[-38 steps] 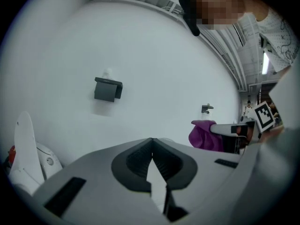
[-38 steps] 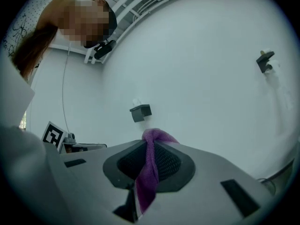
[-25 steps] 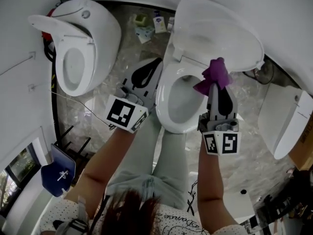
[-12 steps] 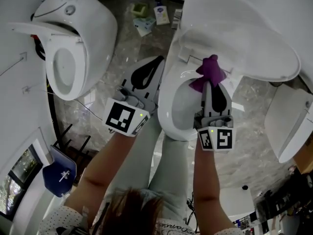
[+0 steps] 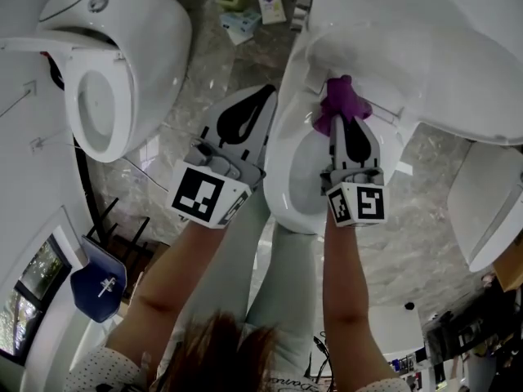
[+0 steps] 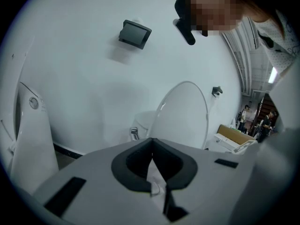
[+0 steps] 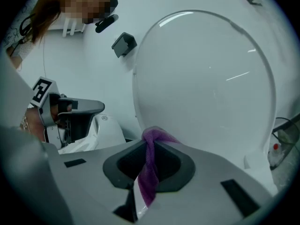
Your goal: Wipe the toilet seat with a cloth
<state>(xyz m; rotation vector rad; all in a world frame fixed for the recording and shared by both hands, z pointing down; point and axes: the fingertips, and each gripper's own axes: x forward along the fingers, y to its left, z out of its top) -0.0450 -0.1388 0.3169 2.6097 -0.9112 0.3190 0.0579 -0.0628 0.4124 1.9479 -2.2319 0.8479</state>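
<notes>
The wiping step looks to be in hand. The right gripper (image 5: pixel 341 122) is clenched on a purple cloth (image 5: pixel 341 103), and its own view shows the fabric (image 7: pixel 150 170) pinched between the two jaws and bunched above their tips. In the head view the cloth sits at the back of the toilet seat (image 5: pixel 280 166), close under the raised lid (image 5: pixel 425 47). Whether it is pressing on the seat or hanging just above it cannot be told from these pictures. The left gripper (image 5: pixel 260 96) hangs beside the bowl on its left, apart from the seat. Its own view shows the jaws (image 6: pixel 151 154) closed together with nothing between them, so it seems to have no part in this step. A second toilet (image 5: pixel 155 47) stands well to the left and is not involved. The next move probably calls for bringing the cloth firmly onto the seat's rear edge and drawing it round the ring. The grip must be tight enough that the fabric does not slip out, and the jaw tips should stay clear of the lid's hinge.
</notes>
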